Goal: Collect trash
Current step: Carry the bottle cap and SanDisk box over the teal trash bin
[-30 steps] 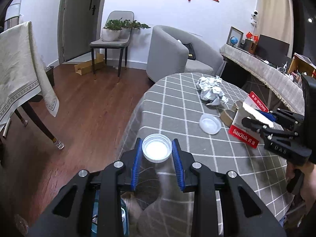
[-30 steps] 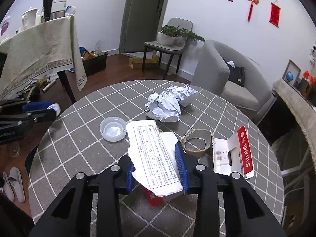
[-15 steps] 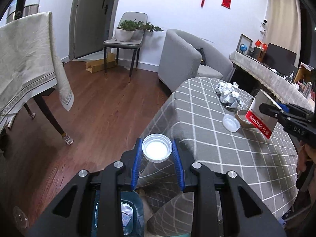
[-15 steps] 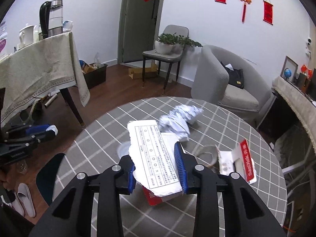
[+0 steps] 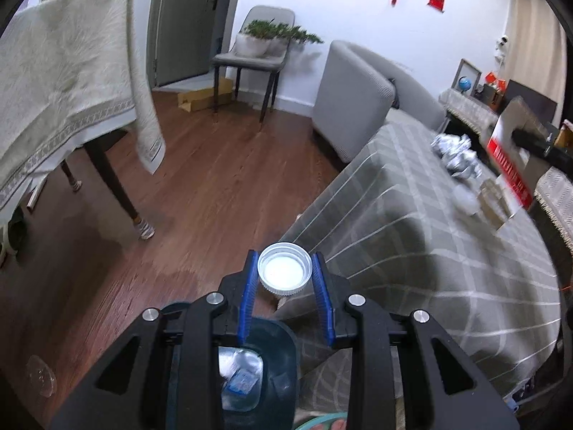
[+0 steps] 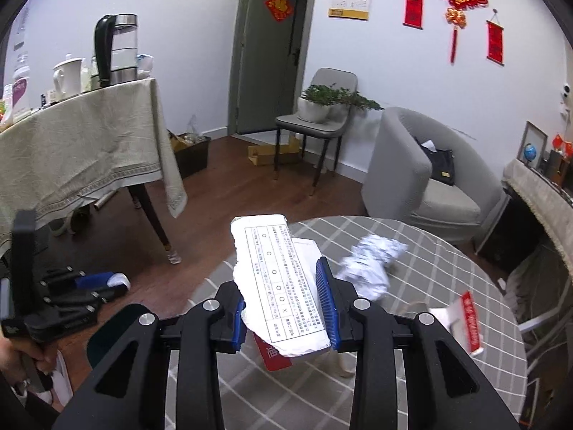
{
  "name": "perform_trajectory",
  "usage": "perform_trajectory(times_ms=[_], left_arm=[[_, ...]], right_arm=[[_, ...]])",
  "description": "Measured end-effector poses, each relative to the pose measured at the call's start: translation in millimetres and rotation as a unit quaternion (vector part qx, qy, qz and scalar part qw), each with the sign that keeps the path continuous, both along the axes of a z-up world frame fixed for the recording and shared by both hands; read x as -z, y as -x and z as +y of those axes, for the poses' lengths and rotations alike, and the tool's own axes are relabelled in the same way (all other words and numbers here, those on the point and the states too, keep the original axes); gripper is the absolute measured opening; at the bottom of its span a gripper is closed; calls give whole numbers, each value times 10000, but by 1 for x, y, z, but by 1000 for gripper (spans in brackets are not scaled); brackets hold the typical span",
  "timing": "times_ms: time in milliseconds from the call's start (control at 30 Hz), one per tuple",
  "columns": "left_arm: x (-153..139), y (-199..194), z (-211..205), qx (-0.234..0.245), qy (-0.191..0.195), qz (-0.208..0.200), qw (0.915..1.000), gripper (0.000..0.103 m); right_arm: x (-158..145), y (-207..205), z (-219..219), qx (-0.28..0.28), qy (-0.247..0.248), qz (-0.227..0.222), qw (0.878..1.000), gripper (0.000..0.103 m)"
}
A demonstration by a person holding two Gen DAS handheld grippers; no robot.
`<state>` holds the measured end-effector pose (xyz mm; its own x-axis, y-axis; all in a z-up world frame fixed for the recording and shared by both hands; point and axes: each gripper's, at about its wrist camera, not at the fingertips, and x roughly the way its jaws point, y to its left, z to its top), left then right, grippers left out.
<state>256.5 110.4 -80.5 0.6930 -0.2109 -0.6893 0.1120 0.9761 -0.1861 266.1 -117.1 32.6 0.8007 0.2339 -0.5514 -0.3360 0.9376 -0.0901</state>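
The left claw (image 5: 285, 279) is clenched on a white bottle cap (image 5: 285, 274), with one blue pad against each side of the ribbed rim. The cap is round, open side up, with a pale, smooth inner face. It is held in the air beside the edge of the counter (image 5: 447, 251), above a dark teal trash bin (image 5: 283, 337). The bin stands on the wooden floor (image 5: 215, 193) just beside the draped grey checked cloth, and pale wrappers lie inside it. Farther along the counter lies a crumpled silver-white wad (image 5: 456, 154); the items near it are blurred. At the right edge of this view, the right claw (image 5: 519, 136) carries a red-and-white card package (image 5: 508, 168).

In the right wrist view, the right claw (image 6: 286, 304) grasps a stack of flat trash between its blue pads. The uppermost piece is a torn white paper sheet (image 6: 279, 279), printed with a table of small text and circles, and its upper end juts beyond the fingertips. A red card (image 6: 272, 354) shows beneath its lower end. The stack is held above the near edge of the counter (image 6: 447, 322). On the counter lie the crumpled wad (image 6: 372, 261) and a red-and-white card package (image 6: 465, 322), well apart. At the lower left, the left claw (image 6: 118, 281) hangs above the floor, near the bin rim (image 6: 118, 326).
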Motion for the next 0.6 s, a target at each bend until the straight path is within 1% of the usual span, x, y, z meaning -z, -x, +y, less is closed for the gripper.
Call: perform_trajectory(times_ms=[300, 367, 433, 600], left_arm=[[40, 1, 34, -218, -224, 540, 9981, 33], [48, 2, 39, -227, -287, 634, 9973, 33], [58, 3, 46, -255, -261, 790, 9962, 33], [86, 5, 61, -323, -364, 1273, 9907, 33]], right_arm=[[-3, 4, 63, -593, -91, 55, 9982, 35], [1, 4, 80, -796, -241, 189, 9964, 35], [6, 3, 91, -948, -403, 354, 9940, 35], [18, 4, 129, -1229, -373, 623, 9898, 35]])
